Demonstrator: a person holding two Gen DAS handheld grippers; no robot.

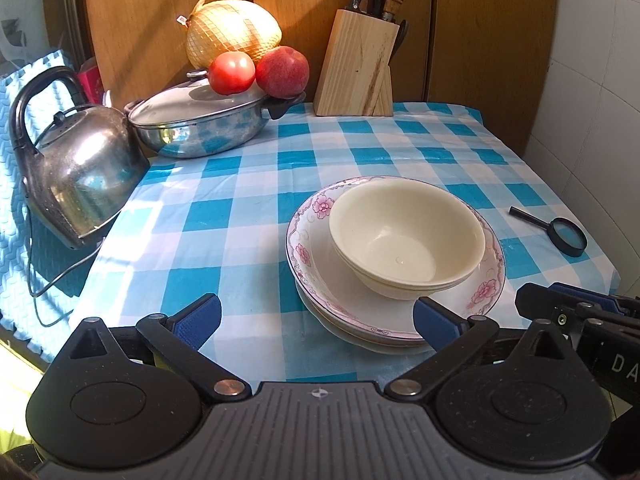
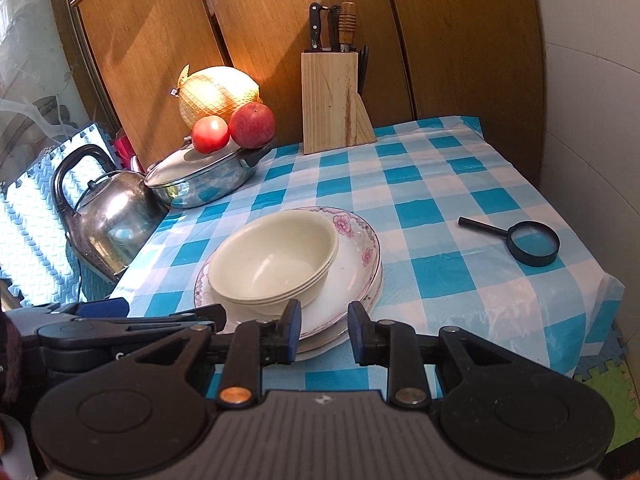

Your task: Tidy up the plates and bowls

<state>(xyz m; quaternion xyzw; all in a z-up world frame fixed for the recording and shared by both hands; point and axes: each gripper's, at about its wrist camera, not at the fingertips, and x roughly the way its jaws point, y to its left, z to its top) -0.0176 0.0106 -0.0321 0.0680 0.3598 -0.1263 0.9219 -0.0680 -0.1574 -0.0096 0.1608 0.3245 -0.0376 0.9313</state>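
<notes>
Several cream bowls sit nested on a stack of white plates with pink flowers, on the blue checked tablecloth. My left gripper hangs wide open just in front of the stack. Its right pad is near the plates' front rim and touches nothing. My right gripper stands over the near rim of the plates. Its jaws are a narrow gap apart, and the rim shows through that gap without being pinched. The bowls lie just beyond it. Each gripper shows at the edge of the other's view.
A steel kettle and a lidded pot carrying a tomato, an apple and a netted pomelo stand at the back left. A knife block stands against the wooden wall. A magnifying glass lies near the table's right edge.
</notes>
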